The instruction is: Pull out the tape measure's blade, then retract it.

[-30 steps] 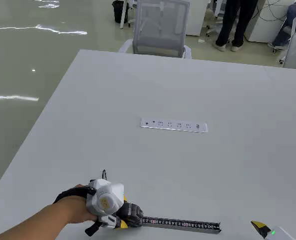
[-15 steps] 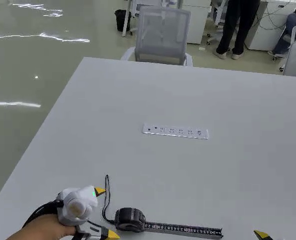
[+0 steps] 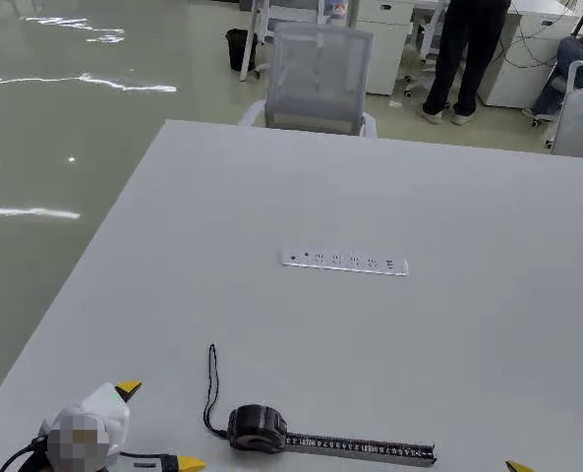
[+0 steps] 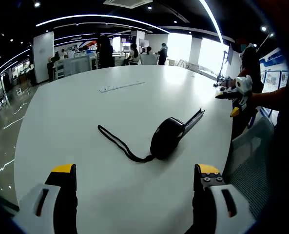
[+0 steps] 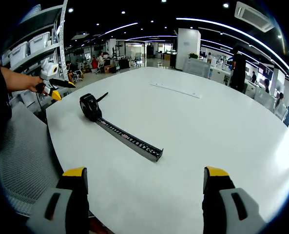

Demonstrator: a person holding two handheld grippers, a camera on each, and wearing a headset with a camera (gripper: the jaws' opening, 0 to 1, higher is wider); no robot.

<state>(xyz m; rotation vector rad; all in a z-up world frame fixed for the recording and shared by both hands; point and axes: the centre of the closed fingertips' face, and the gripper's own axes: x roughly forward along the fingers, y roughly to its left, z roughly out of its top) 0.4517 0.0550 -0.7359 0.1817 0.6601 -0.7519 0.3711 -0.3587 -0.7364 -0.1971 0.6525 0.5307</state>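
Note:
A dark tape measure (image 3: 257,429) lies on the white table (image 3: 370,197) near its front edge, blade (image 3: 360,447) drawn out to the right, a black wrist strap (image 3: 211,388) trailing behind it. My left gripper (image 3: 157,425) is at the table's front left corner, open, apart from the case (image 4: 166,137), which lies ahead of the jaws. My right gripper (image 5: 147,181) is open too, facing the blade's free end (image 5: 154,153) with a gap between; one yellow tip (image 3: 519,466) peeks in at the bottom right of the head view.
A white power strip (image 3: 344,263) lies mid-table. A grey mesh chair (image 3: 318,71) stands at the far edge. People stand and sit beyond it at the back right. Bare tabletop surrounds the tape measure.
My left gripper has let go of the tape measure's case and drawn back to the left. The case and extended blade stay on the table. The head view has tilted.

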